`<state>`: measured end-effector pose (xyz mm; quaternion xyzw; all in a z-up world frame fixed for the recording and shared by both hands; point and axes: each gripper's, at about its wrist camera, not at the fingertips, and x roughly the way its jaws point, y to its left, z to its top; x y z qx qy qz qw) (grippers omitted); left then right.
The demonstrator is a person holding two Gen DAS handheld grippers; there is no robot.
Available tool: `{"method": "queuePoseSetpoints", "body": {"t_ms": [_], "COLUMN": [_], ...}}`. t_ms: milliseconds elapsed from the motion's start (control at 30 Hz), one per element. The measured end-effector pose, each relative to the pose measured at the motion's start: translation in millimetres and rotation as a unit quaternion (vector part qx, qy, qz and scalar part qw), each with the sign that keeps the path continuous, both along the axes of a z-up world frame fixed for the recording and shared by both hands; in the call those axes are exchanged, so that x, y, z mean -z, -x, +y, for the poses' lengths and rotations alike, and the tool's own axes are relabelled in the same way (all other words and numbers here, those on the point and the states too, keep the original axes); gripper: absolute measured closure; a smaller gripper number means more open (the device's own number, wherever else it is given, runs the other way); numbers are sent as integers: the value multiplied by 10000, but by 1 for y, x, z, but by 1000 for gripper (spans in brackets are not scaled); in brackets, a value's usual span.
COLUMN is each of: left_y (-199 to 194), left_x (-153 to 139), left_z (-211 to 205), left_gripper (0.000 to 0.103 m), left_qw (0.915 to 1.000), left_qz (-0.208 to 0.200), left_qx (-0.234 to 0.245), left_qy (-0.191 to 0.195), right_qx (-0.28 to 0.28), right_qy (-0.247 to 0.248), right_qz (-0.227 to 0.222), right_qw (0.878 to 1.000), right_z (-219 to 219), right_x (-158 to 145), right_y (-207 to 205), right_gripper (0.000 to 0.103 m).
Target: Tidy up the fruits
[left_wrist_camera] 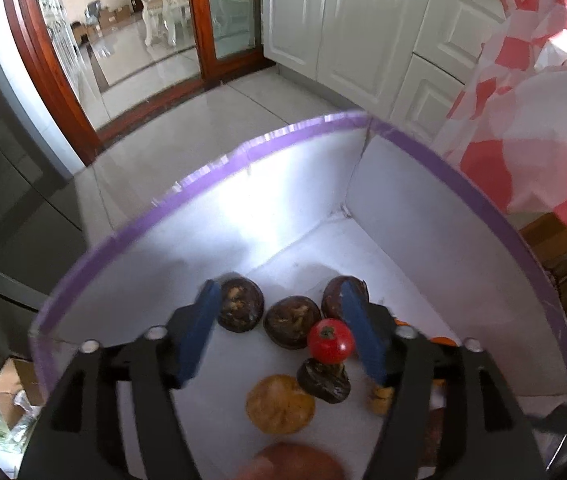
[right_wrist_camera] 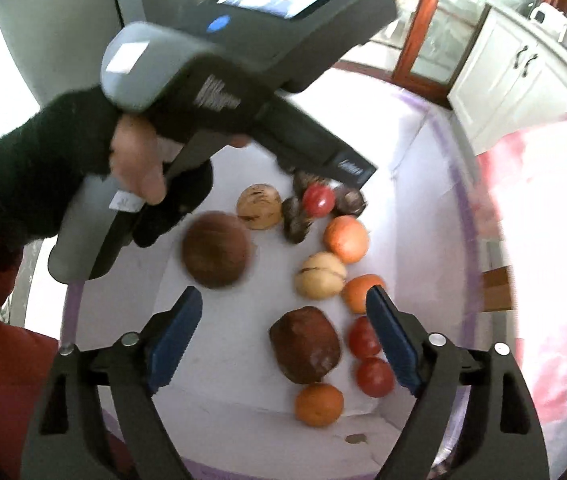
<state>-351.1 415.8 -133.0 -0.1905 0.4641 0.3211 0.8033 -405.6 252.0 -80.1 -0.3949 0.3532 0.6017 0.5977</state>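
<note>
The fruits are gathered inside a white box with a purple-taped rim (left_wrist_camera: 243, 152), which keeps round things from rolling off, and both claws point steeply down into it so that each can work over the pile. The left claw (left_wrist_camera: 283, 336) stands partly apart with nothing pressed between its blue pads; the small red tomato (left_wrist_camera: 330, 341) sits low between them, nearer one pad but apparently lying free on the dark shrivelled fruits (left_wrist_camera: 291, 322) beneath it, which suggests it has been let go there, among the dark ones at the far corner. A yellow-brown wrinkled fruit (left_wrist_camera: 280, 404) lies just nearer the camera. The right claw (right_wrist_camera: 283, 340) is wide and empty, hanging above a dark brown fruit (right_wrist_camera: 305, 350) that lies between its fingers but untouched; this looks like the likely next pick. Beside that fruit, red tomatoes (right_wrist_camera: 373, 376) and oranges (right_wrist_camera: 318, 405) run in a loose row along one side, with a pale split fruit (right_wrist_camera: 320, 275) and a larger orange-pink fruit (right_wrist_camera: 346, 238) further on, so like seems to be set near like. A blurred round brown fruit (right_wrist_camera: 216, 255) sits apart. The person's gloved left hand (right_wrist_camera: 139, 168) grips its tool's handle above the box.
</note>
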Motion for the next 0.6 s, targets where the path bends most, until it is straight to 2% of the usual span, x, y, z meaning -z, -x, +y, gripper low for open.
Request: {"method": "queuePoseSetpoints", "body": {"t_ms": [67,133,167,200,233,333,433,600], "left_y": [5,11,12,13,14,16,17,32], "left_x": [-13,-31,-36,-41,-45,-48,-42,-31], "left_z": [-8,-18,-22,-27,-31,-39,-52,-72], "left_gripper": [29,18,5,2,2,2,2,2], "left_qw": [9997,9971,9953,9933,9934,9964,9974,9992], "left_qz": [-143,-113,-24,55,29,66,292,356], "left_qx": [-55,-303,-426,-524,-499,-390,-386,-170], "left_qy": [-215,-695,-868,-1031,-1037,-746,-538,-77], "right_qx": [95,261,356,481,553,813,1008,1283], "right_qy": [-116,-207,-218,-219,-217,-121,35,118], "right_qz": [-66,-97,-86,-66,-42,25,-24,0], "right_qw": [9999,9994,9991,9986,9982,9966,9949,9917], "right_z": [-4,-8,-10,-12,-12,-14,-12,-12], "right_x": [-11,-21,-25,-27,-26,-21,-11,-8], "right_y": [-3,-10,-13,-18,-21,-32,-40,-49], "right_gripper": [16,16,16,16,16,16,16,16]}}
